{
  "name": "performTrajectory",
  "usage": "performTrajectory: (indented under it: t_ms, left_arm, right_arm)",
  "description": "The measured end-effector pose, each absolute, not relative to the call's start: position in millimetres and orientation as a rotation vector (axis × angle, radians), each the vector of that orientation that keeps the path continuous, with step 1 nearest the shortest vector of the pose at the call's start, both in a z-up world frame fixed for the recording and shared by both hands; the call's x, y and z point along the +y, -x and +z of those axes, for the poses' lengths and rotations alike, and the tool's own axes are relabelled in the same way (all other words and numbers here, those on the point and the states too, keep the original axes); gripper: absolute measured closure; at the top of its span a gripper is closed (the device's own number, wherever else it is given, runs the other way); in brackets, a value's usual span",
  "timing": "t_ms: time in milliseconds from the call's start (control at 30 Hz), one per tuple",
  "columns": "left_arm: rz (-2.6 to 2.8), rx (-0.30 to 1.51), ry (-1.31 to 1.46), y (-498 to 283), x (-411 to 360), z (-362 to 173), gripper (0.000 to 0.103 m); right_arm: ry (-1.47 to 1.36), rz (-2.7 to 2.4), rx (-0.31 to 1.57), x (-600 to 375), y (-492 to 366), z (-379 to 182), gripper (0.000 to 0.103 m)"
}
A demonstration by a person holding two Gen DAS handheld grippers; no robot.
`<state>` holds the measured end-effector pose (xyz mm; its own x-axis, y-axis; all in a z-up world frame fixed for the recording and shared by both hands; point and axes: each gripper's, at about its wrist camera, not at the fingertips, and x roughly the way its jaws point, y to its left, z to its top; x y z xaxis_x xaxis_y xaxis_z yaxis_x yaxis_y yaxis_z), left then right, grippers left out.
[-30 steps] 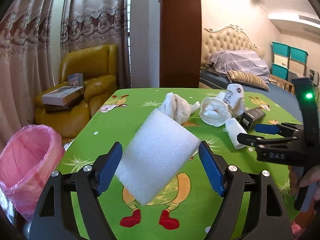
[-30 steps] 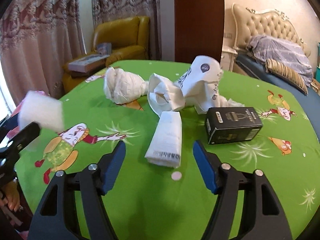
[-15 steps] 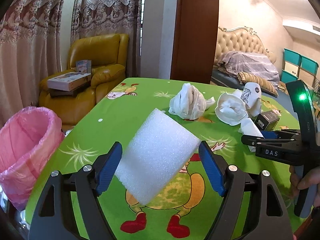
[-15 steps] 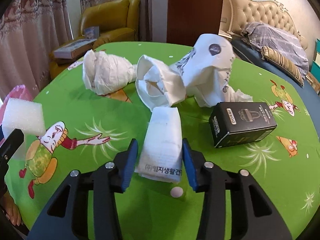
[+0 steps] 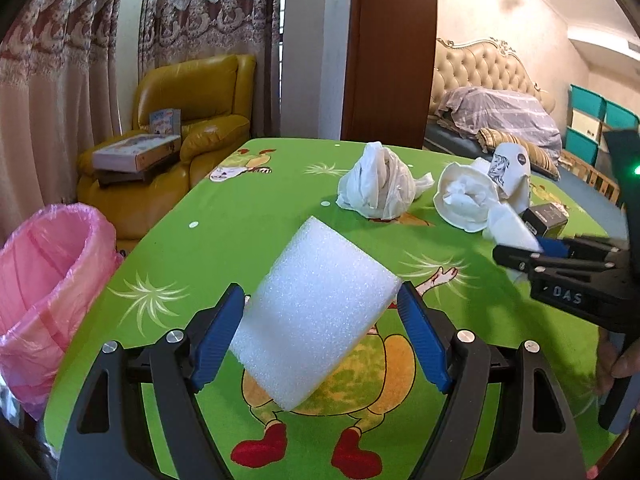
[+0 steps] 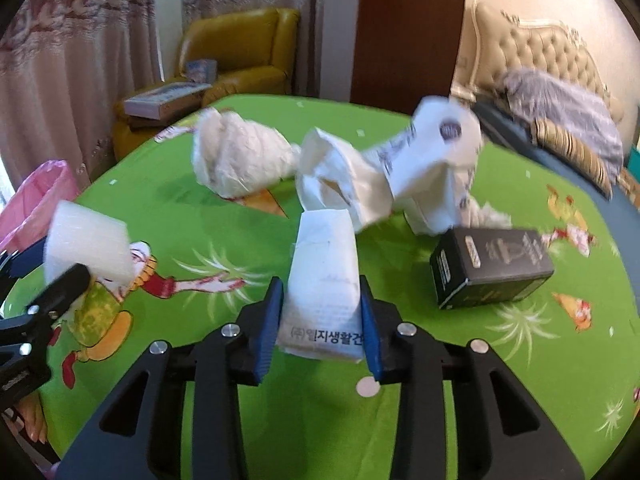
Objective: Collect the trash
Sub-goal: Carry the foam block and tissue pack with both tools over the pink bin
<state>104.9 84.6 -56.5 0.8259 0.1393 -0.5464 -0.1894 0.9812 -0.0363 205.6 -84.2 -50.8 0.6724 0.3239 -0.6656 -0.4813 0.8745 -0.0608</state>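
My left gripper (image 5: 320,292) is shut on a white foam block (image 5: 316,320), held tilted above the green table (image 5: 240,220). The same block (image 6: 86,248) shows at the left of the right wrist view. The jaws of my right gripper (image 6: 320,284) are closing, and their blue pads press both sides of a white folded paper packet (image 6: 326,248) with printed writing. In the left wrist view this packet (image 5: 506,224) sits at the tips of the right gripper (image 5: 520,246). A pink-lined bin (image 5: 44,276) stands off the table's left edge.
Farther back on the table lie a tied white plastic bag (image 5: 376,192), a crumpled paper bag (image 5: 468,200), a printed white bag (image 6: 440,148) and a black box (image 6: 492,268). A yellow armchair (image 5: 192,120) holding boxes stands behind the bin. A bed is at the right.
The right gripper's jaws narrowed from wide apart onto the white packet and took hold of it. The left gripper, still holding the foam block, sank a little and its view swung left.
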Motion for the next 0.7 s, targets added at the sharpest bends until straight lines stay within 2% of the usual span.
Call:
performTrajectory:
  t_ms: [133, 700]
  left_arm:
    - [0.178, 0.567, 0.053, -104, 78, -57, 0.029]
    - [0.172, 0.577, 0.068, -107, 83, -58, 0.029]
  right_arm:
    - [0.212, 0.463, 0.623, -91, -194, -40, 0.068]
    - [0.141, 0.507, 0.596, -103, -169, -34, 0.068]
